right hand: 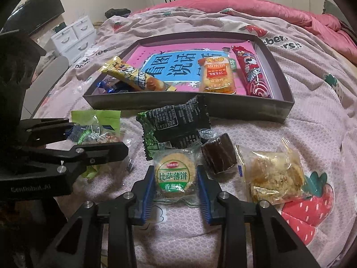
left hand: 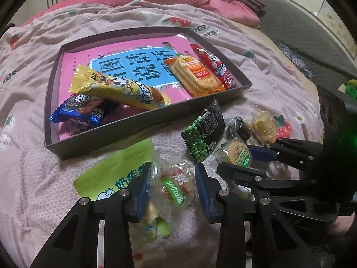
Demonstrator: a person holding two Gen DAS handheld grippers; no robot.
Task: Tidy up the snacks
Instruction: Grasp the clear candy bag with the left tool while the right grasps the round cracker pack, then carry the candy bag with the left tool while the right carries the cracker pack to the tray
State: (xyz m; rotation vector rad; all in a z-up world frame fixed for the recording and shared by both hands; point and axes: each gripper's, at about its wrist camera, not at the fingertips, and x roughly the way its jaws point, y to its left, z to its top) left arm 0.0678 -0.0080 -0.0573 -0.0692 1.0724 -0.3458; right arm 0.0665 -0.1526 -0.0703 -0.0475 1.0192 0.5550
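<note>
Left gripper (left hand: pixel 171 192) pinching clear snack packet (left hand: pixel 176 187); right gripper (right hand: pixel 176 192) pinching round biscuit packet (right hand: pixel 175 174); both on bedspread (right hand: pixel 312 134), near box (right hand: pixel 223 106). We judge slippery film may slide free; squeeze may crack biscuit.

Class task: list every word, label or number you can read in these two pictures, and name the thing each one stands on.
"比萨薄饼" and "香葱味": round biscuit packet.
"157亿": orange rice cracker packet.
"GenRobot.AI": left gripper body.
"看图说话": pink book in the tray.
"ber" and "rs": bedsheet.
Small print on the black pea packet: too small to read.
</note>
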